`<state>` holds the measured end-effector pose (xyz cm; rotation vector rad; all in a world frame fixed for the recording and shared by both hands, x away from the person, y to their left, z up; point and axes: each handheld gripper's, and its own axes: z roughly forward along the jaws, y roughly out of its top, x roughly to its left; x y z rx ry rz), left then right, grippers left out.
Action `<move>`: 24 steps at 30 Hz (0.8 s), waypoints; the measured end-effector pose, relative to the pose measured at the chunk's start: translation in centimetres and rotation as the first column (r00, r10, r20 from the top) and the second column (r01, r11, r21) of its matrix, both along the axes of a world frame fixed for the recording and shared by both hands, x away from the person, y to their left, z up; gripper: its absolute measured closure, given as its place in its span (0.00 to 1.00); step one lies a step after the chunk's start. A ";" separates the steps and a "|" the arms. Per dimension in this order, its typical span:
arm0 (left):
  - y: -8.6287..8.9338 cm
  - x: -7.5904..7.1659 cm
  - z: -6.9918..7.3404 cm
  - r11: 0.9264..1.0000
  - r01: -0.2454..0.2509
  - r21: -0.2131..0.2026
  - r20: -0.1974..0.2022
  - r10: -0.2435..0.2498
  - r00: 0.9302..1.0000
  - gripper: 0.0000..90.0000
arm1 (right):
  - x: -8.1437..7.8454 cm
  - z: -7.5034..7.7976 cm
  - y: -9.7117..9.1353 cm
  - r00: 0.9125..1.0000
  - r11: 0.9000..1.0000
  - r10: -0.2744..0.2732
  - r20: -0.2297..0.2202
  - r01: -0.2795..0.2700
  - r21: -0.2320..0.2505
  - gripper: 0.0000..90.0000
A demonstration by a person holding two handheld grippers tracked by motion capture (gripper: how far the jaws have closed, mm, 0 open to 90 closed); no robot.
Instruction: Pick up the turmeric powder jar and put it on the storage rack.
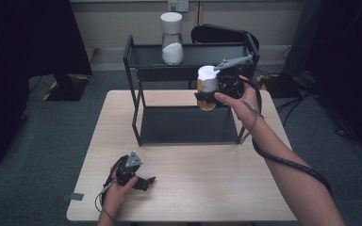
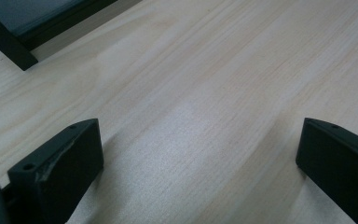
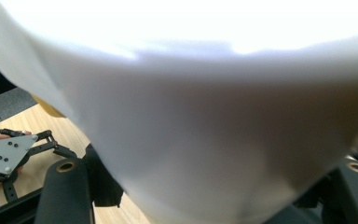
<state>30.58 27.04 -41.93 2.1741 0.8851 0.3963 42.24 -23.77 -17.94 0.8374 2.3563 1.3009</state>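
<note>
From above, the right gripper [image 1: 211, 96] clamps a white-lidded jar [image 1: 207, 87] beside the shelf [image 1: 188, 125], while the left gripper [image 2: 196, 158] view reveals its jaws wide over bare table [image 2: 191, 70].

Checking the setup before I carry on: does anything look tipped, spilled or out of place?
Nothing stands out. One white-lidded jar stands upright on the rack's top shelf; the right claw holds the other jar upright. No spill shows on the table.

From above the near edge we look forward and down over the tabletop [image 1: 193, 188]; each gripper view sits very close, both sharing that wood with the high view.
</note>
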 end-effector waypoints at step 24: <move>0.0 0.0 0.0 1.000 0.000 -0.001 -0.001 0.000 1.000 0.00 | 1.3 5.3 0.4 1.000 0.999 -0.029 0.010 0.029 0.016 0.33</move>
